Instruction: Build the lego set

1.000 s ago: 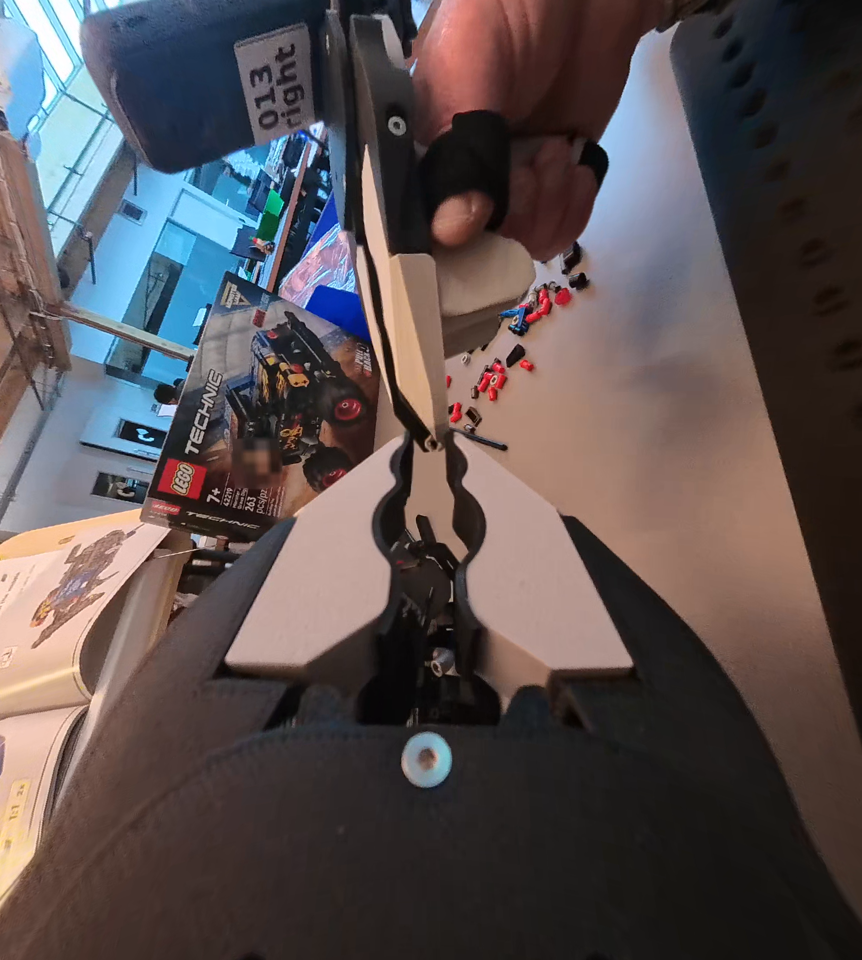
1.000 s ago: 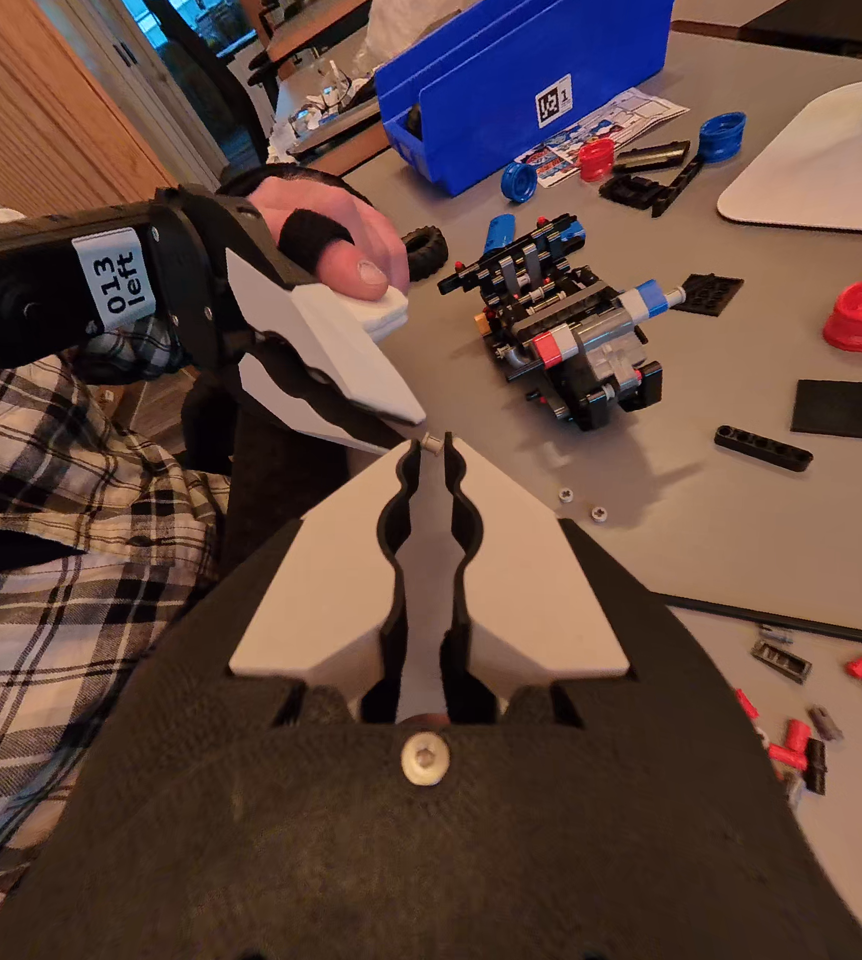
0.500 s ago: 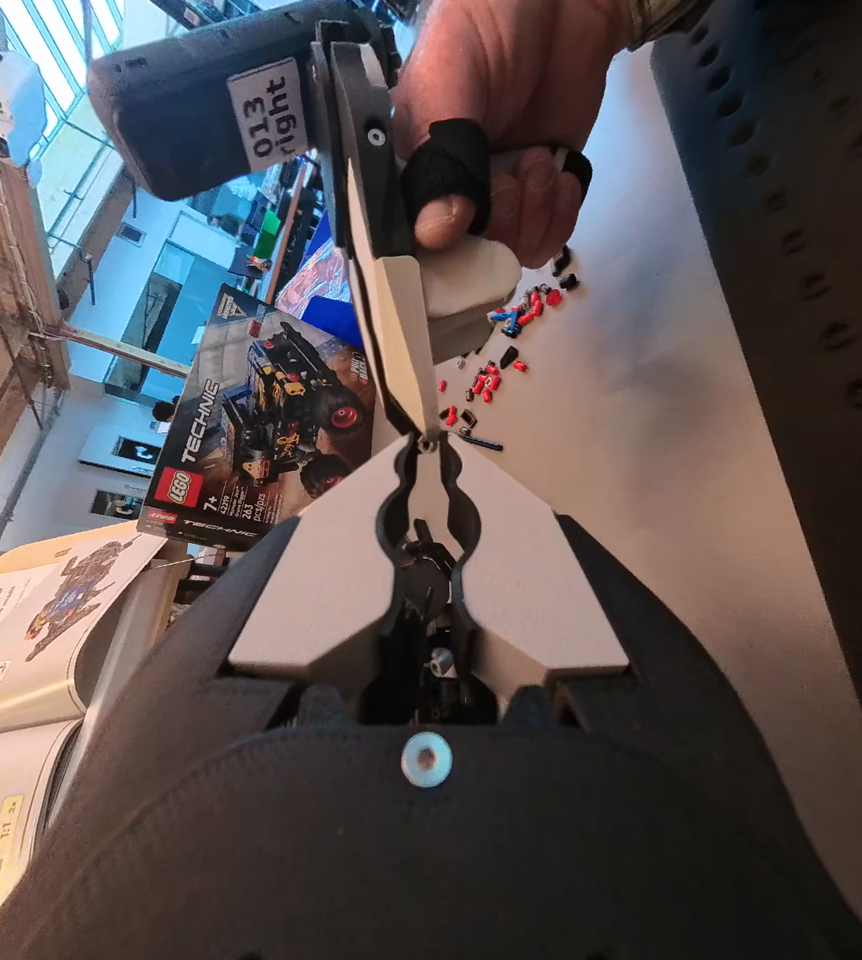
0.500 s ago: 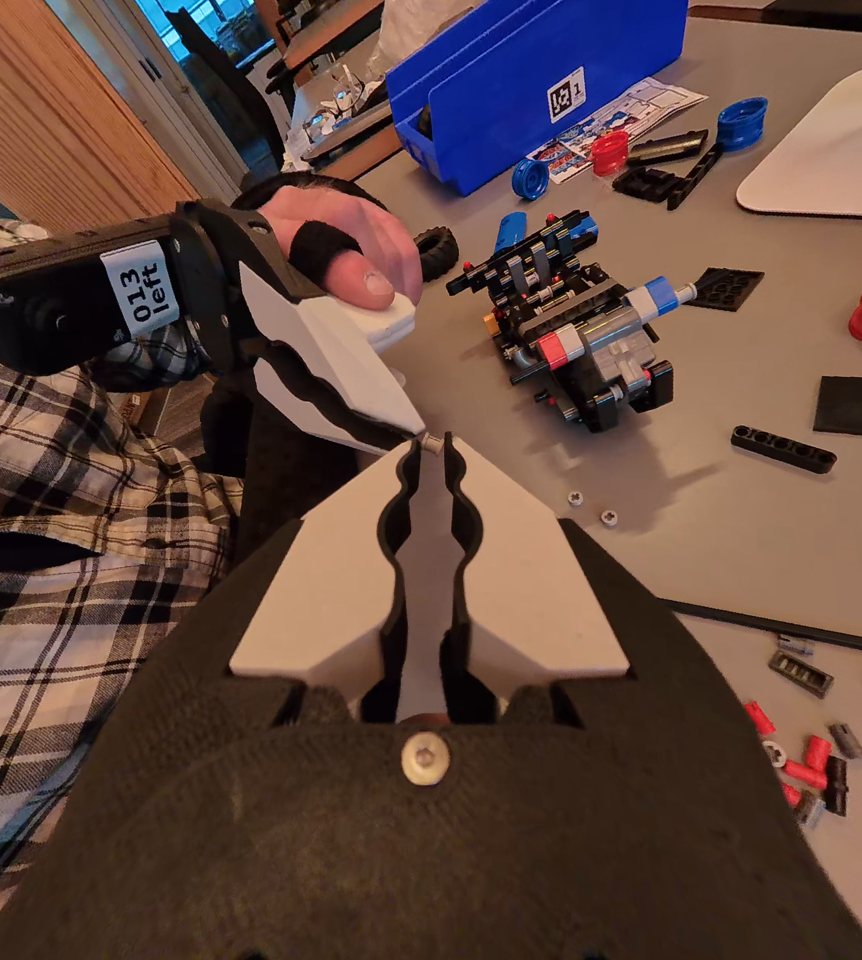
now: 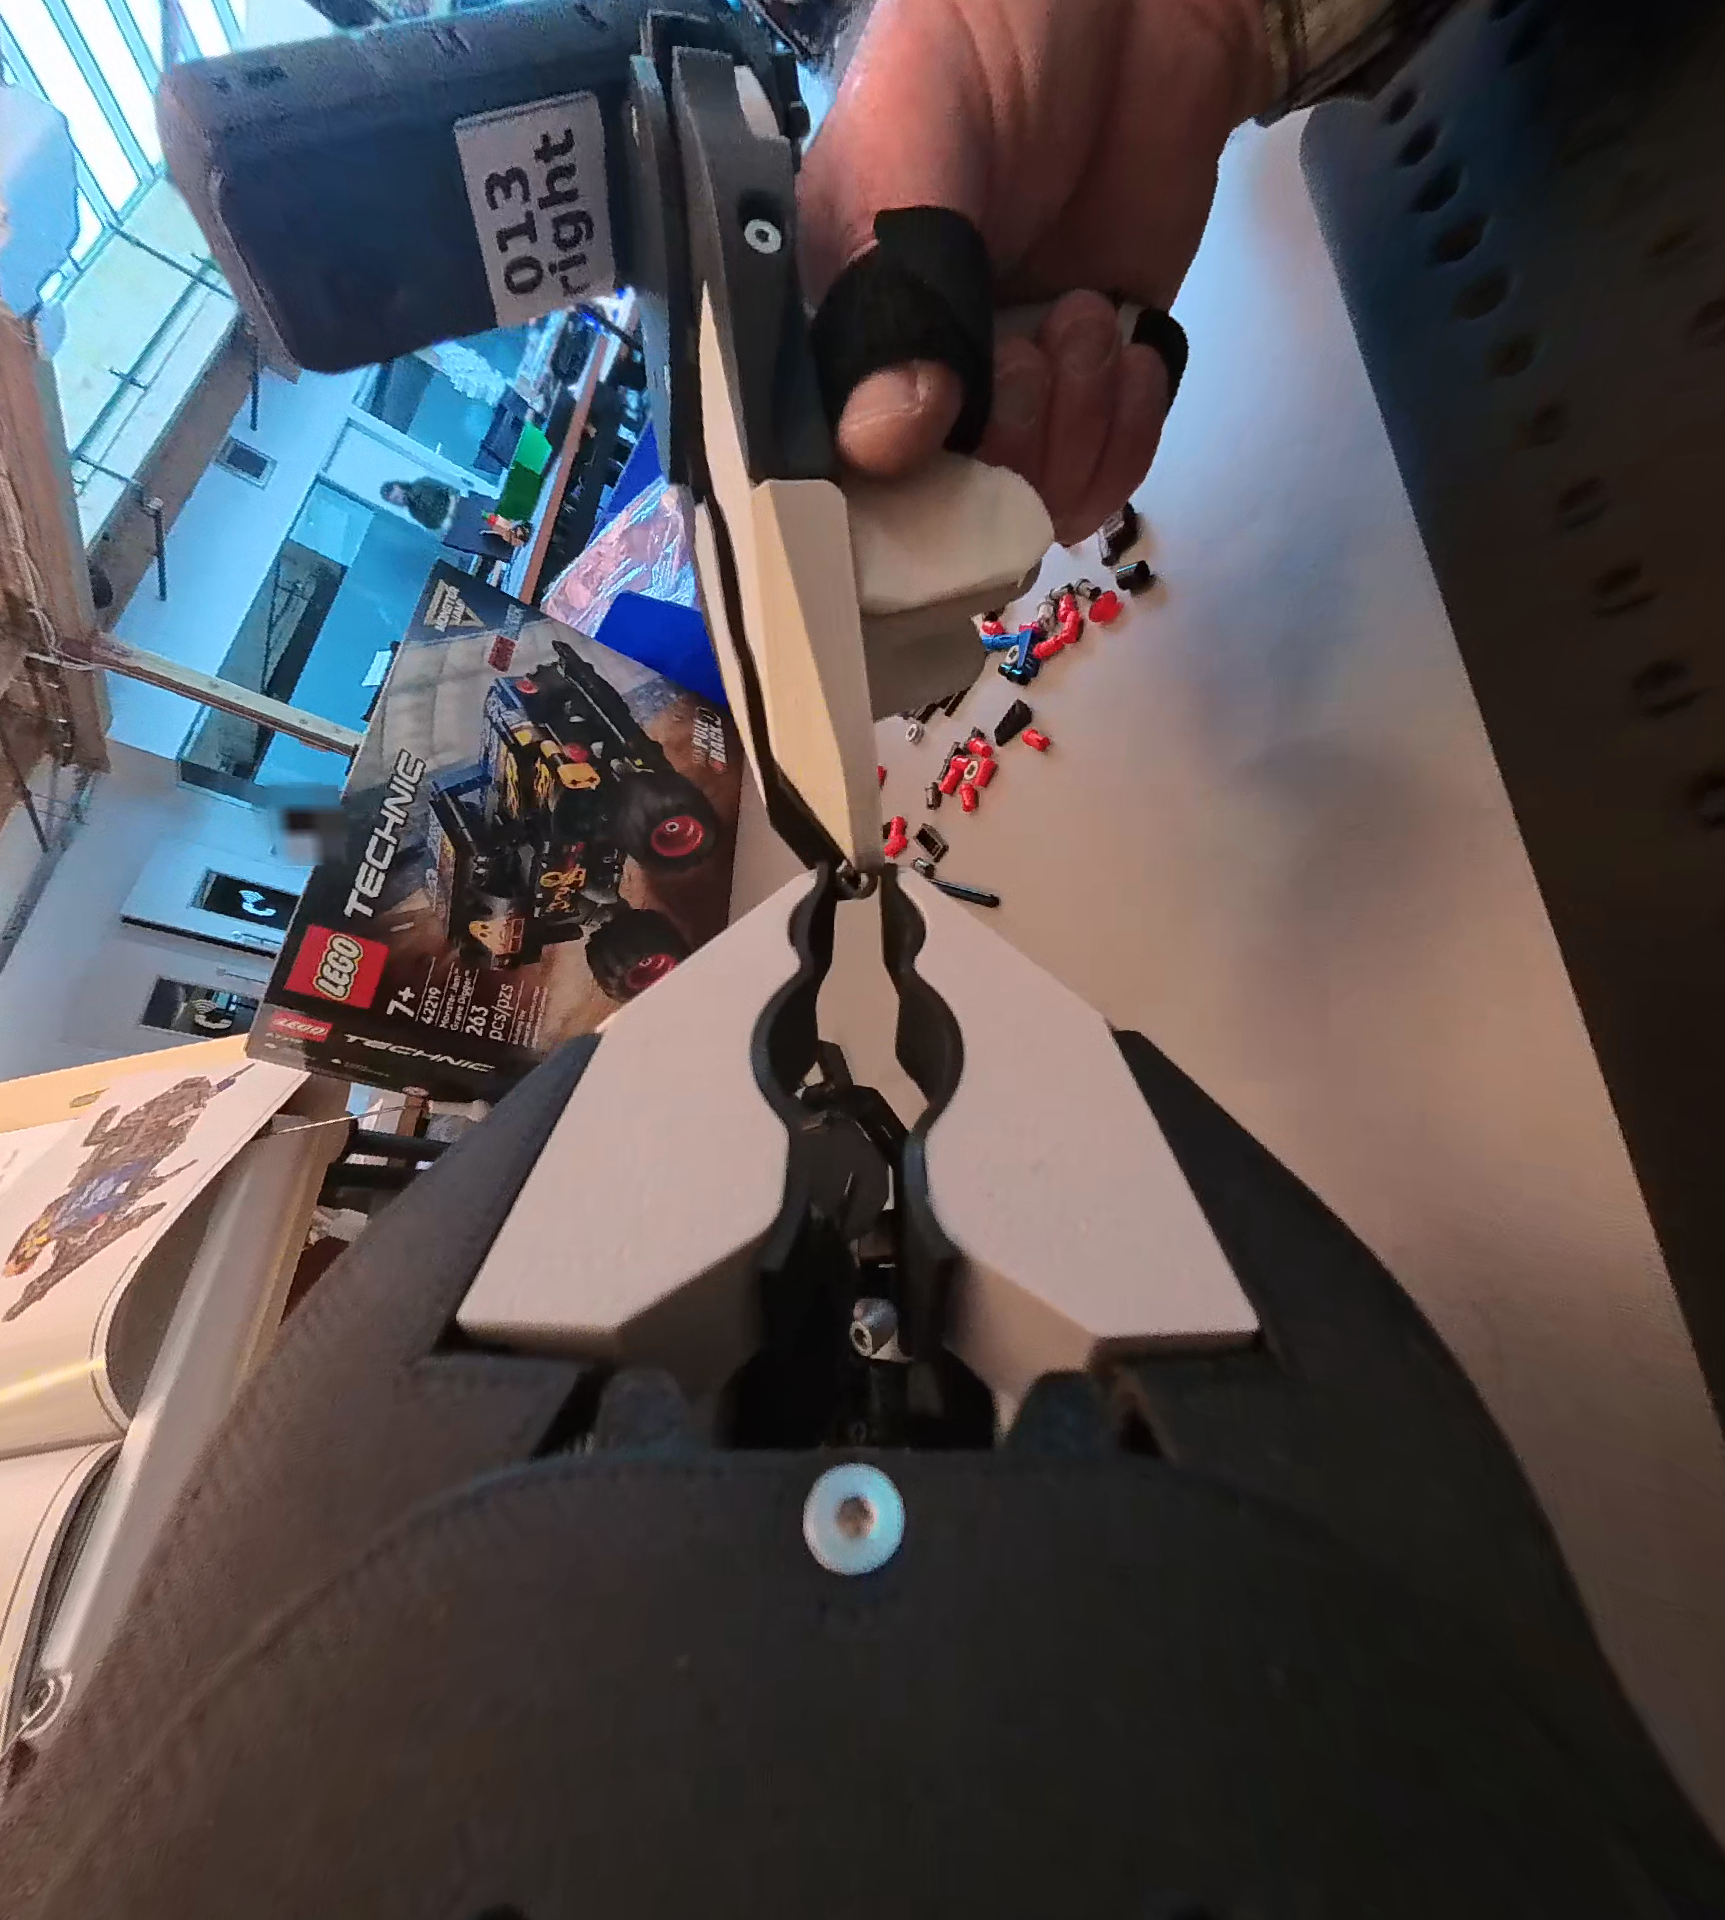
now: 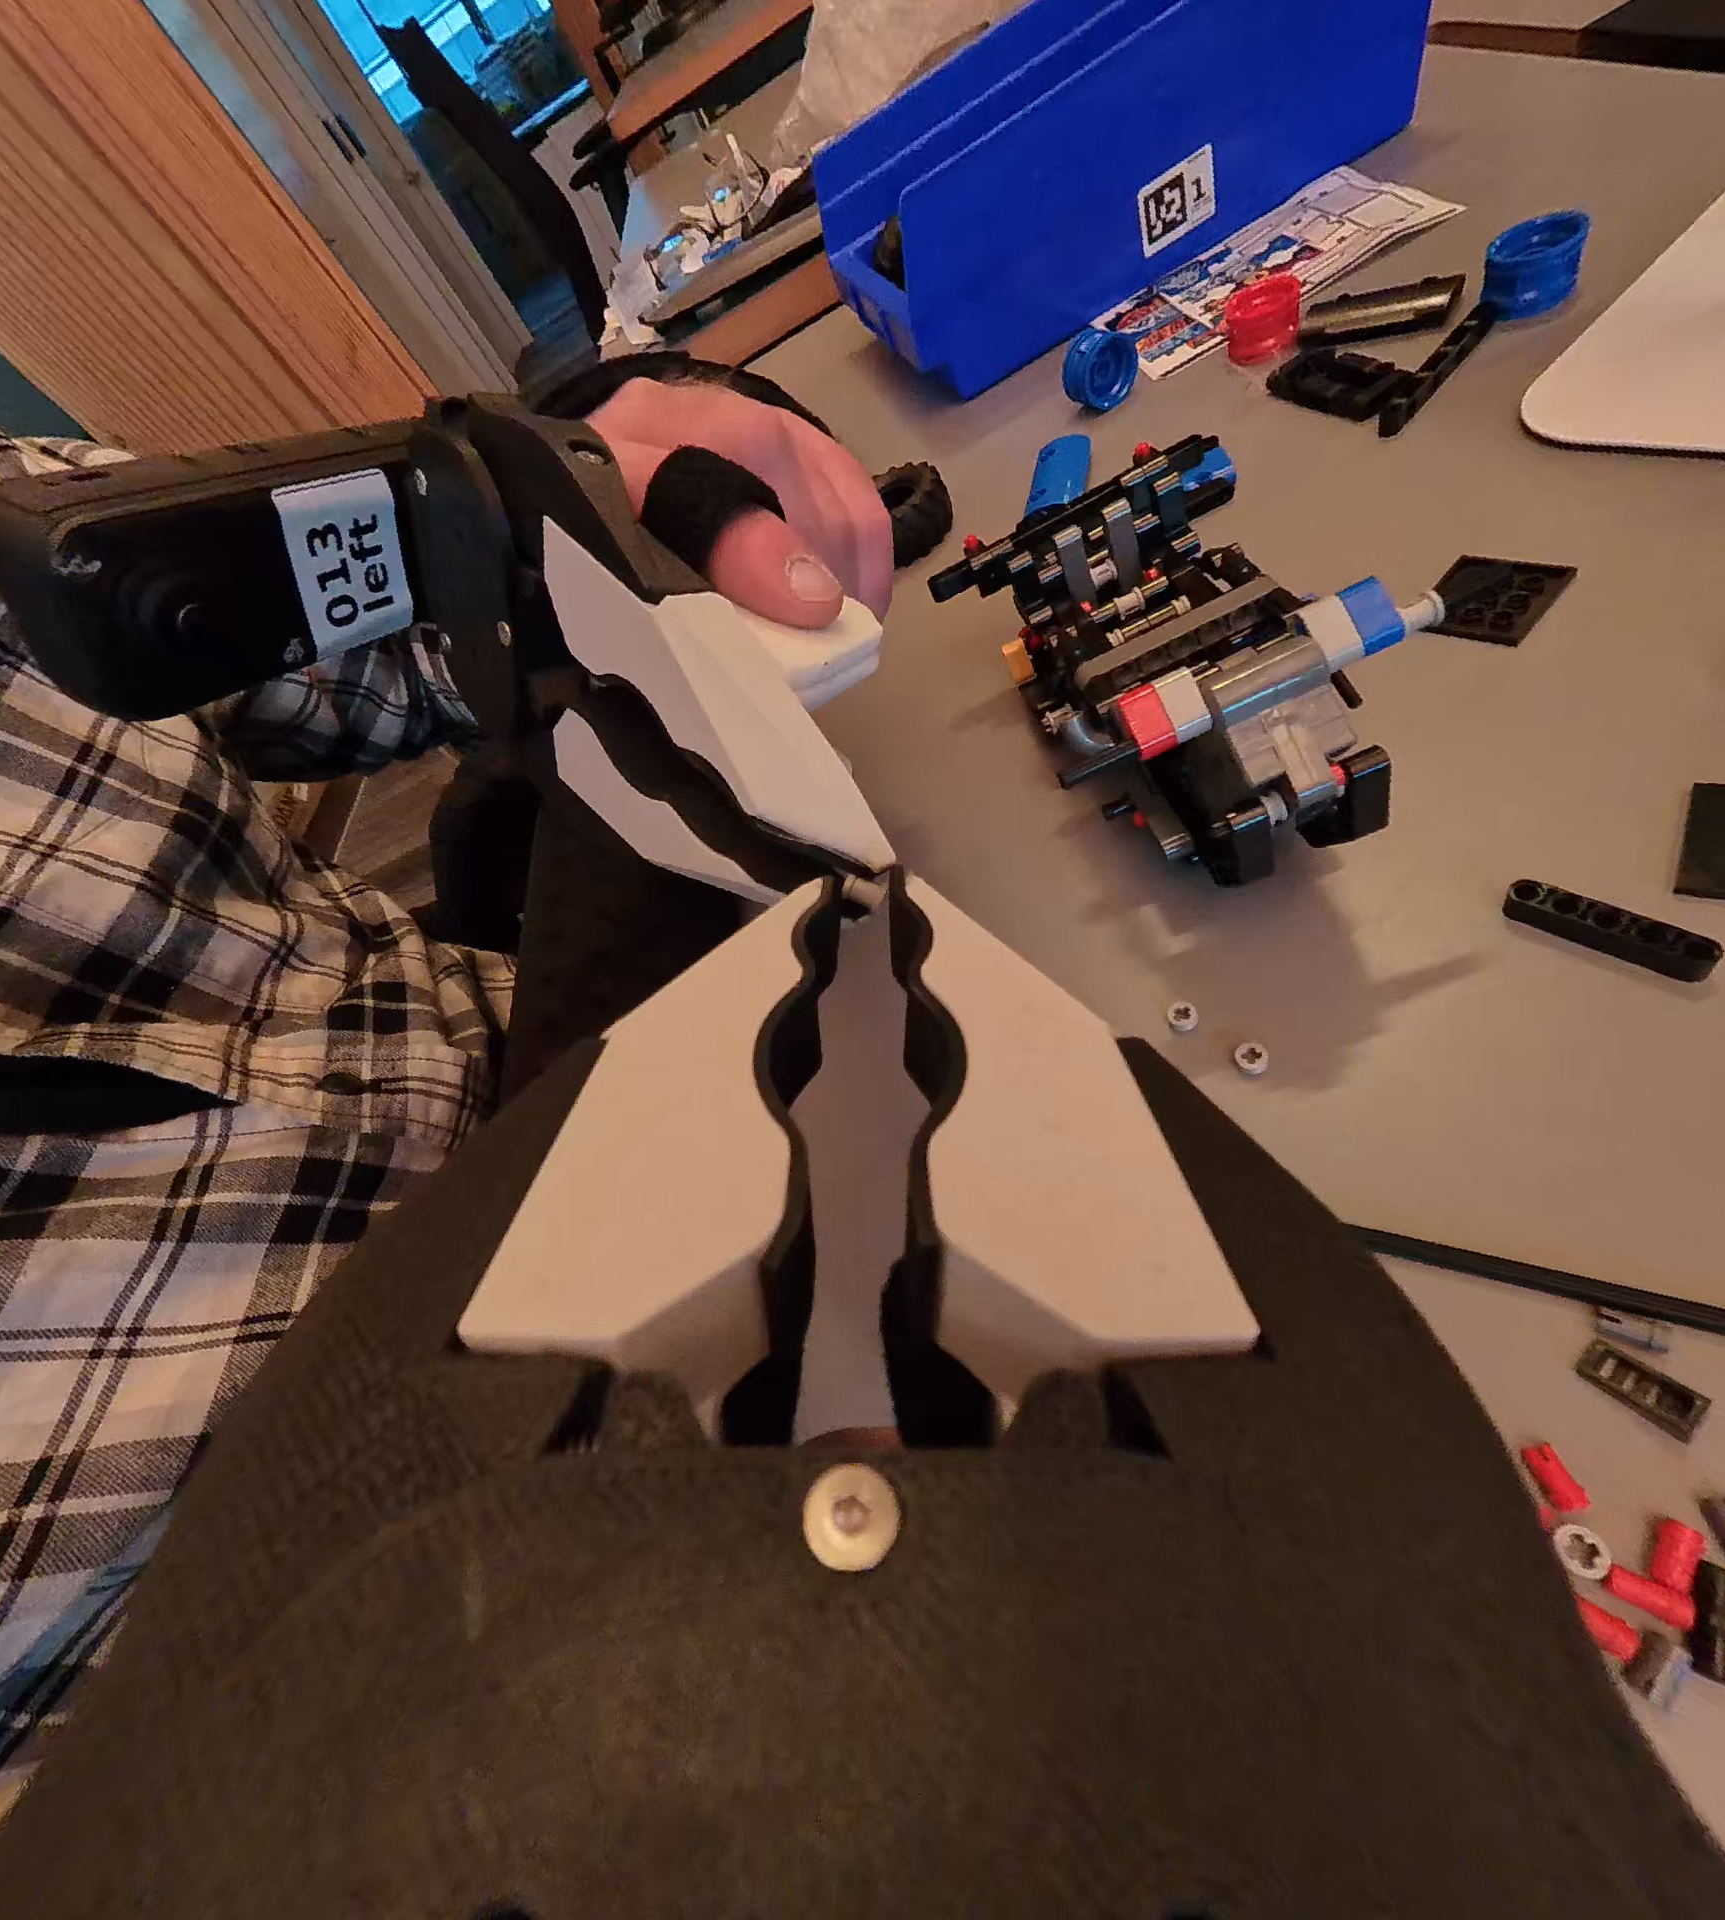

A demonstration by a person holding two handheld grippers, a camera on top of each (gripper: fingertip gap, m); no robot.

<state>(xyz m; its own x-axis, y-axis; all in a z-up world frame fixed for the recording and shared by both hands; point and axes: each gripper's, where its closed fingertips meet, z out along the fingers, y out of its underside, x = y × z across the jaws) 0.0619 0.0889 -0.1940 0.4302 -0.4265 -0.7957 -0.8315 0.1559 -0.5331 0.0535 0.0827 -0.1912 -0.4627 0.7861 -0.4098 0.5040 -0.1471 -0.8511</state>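
My two grippers meet tip to tip above the table's near edge. In the right wrist view my right gripper [image 6: 863, 891] is shut on a small grey round piece [image 6: 865, 894]. The left gripper [image 6: 873, 864] comes in from the left, shut, with its tip against that piece. In the left wrist view my left gripper [image 5: 853, 881] is pinched on a small piece [image 5: 853, 883], and the right gripper [image 5: 850, 857] reaches down to the same spot. I cannot tell whether this is one piece or two. The partly built black, grey and blue chassis [image 6: 1201, 686] lies on the grey table [image 6: 1409, 1091], held by neither gripper.
Two small grey bushes [image 6: 1216, 1039] and a black beam [image 6: 1611, 930] lie near the chassis. Loose red and black pieces [image 6: 1647, 1600] lie at the right. A blue bin [image 6: 1097, 156], wheel hubs, the set's box [image 5: 525, 862] and an open booklet [image 5: 58, 1247] stand farther off. Left and right tips are no more than a few centimetres apart. Between my right fingertips and the black beam [image 6: 1611, 930] there is roughly 15 cm.
Both grippers stay shut and tip to tip. The pair has drifted slightly, and the right gripper looks a little nearer in the left wrist view.
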